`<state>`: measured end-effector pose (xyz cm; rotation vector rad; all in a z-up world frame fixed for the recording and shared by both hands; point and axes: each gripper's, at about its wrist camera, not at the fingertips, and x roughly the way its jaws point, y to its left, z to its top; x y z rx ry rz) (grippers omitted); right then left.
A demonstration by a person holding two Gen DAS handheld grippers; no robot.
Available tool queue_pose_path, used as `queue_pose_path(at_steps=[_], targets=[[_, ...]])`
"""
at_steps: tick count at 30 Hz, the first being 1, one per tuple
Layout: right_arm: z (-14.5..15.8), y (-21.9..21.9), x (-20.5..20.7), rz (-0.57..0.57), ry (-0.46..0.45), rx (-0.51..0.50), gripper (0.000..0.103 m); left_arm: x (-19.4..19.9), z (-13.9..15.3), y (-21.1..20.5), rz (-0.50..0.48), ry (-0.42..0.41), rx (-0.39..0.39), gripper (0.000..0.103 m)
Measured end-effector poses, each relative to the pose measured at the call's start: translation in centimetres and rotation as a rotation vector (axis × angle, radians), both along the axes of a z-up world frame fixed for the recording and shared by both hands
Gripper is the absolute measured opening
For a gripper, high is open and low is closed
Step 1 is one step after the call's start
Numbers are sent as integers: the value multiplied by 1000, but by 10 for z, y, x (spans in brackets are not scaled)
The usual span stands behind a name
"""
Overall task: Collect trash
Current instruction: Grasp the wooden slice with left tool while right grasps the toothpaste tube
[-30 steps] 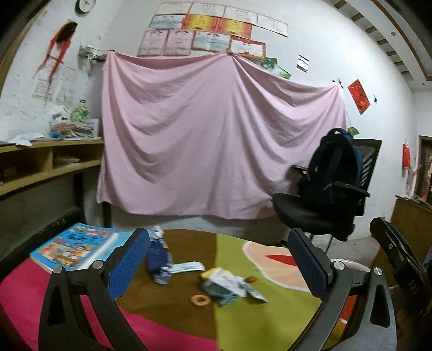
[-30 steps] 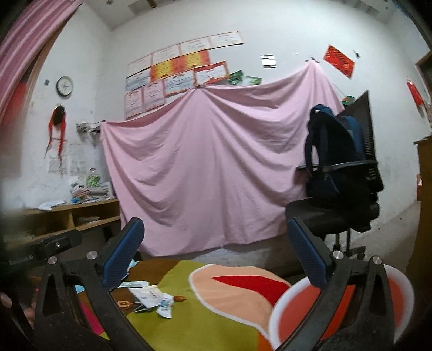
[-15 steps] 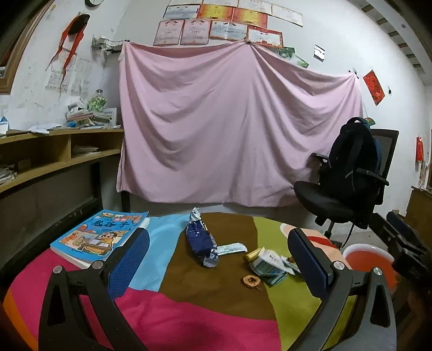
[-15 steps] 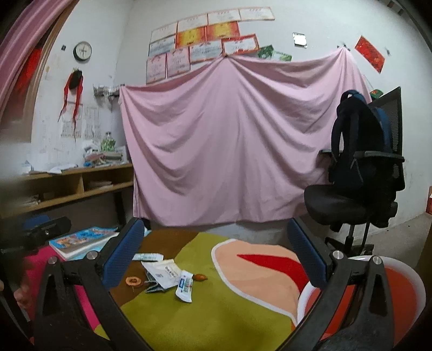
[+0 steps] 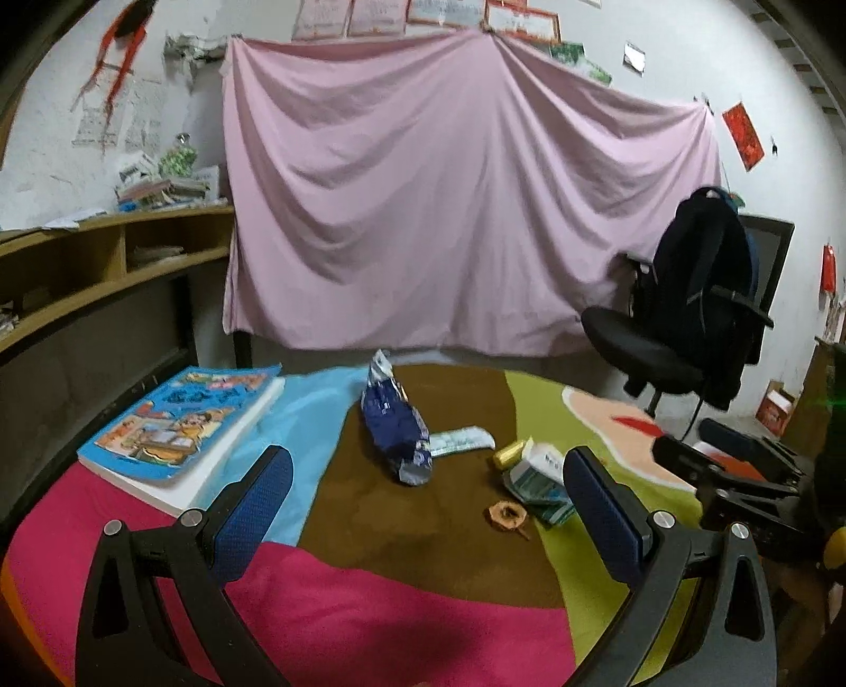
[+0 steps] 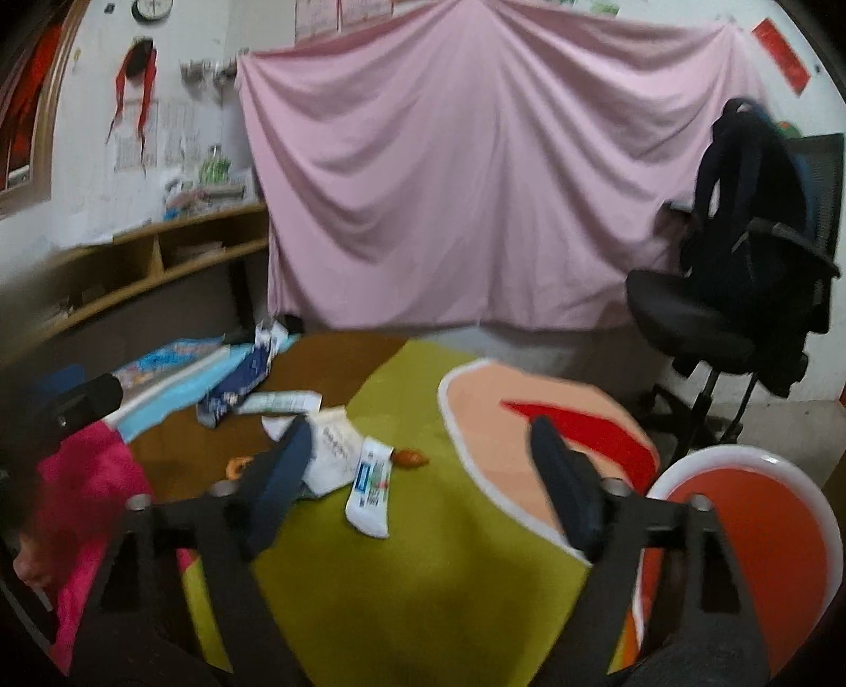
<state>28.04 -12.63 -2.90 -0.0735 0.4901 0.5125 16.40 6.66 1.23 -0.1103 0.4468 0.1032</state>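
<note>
A pink sheet (image 5: 449, 211) hangs across the white back wall (image 5: 793, 158), with framed certificates (image 5: 423, 10) above it and a red paper square (image 5: 743, 135) to its right. A wooden shelf unit (image 5: 106, 264) runs along the left wall, with papers piled on top. A black office chair (image 5: 661, 349) carries a dark backpack (image 5: 698, 275). A round clock (image 6: 153, 8), blurred, seems to hang high on the left. Light is dim and indoor.

Two wrist views — shared tabletop (image 5: 423, 607)

Bare green cloth (image 6: 423, 581) below the jaws, wrappers (image 6: 338, 454) ahead left, orange basin (image 6: 751, 534) close right.
</note>
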Motion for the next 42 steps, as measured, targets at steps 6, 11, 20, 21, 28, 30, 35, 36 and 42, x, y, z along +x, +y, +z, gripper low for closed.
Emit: queue_pose_path(at_steps=[6,11,20,21,28,30,35,36,42], targets=[[-18,6,21,66,159,-3,86,18,-10,0,-38,100,-15,96],[-26,9,30,97,239,0,74,37,-23,-3,-108,215,-29,66],[-35,22,36,134,312,-50,63,58,-41,-21,-218,341,-17,46],[-35,22,37,134,320,-51,62,60,-43,-22,-223,349,-14,44],[-40,22,43,135,363,-44,55,72,-48,-27,-245,387,-14,35],[-41,23,43,137,372,-50,52,77,-50,-28,-248,401,-13,31],[-42,24,42,140,374,-60,50,79,-52,-32,-244,416,4,24],[-42,25,42,141,374,-61,50,79,-52,-33,-244,414,8,24],[-40,25,37,151,367,-56,49,72,-48,-38,-227,374,44,24]])
